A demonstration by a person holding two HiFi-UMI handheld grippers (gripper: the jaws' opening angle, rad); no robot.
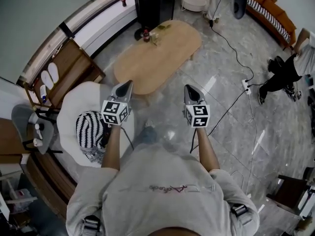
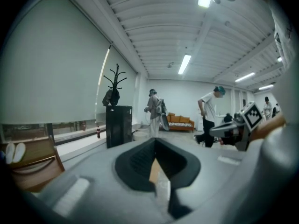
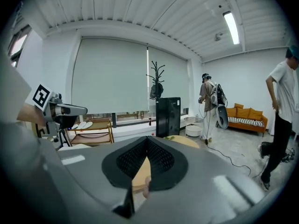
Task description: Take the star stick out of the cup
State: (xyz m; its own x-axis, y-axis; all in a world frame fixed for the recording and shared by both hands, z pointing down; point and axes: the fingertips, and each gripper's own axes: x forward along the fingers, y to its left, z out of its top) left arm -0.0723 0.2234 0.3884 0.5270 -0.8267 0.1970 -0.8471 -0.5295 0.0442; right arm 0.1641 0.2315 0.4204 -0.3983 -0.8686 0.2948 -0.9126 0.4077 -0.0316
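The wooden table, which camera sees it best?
The head view. It looks down on the whole oval wooden table. The right gripper view shows only a strip of its top past the right tool. The left gripper view shows just a tan sliver between the jaws, probably the table.

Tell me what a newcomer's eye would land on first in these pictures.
The left tool and right tool, each bearing a square-marker cube, are held out side by side toward the oval wooden table ahead, both shut and empty. At the left, a black-and-white striped cushion lies on a white armchair.
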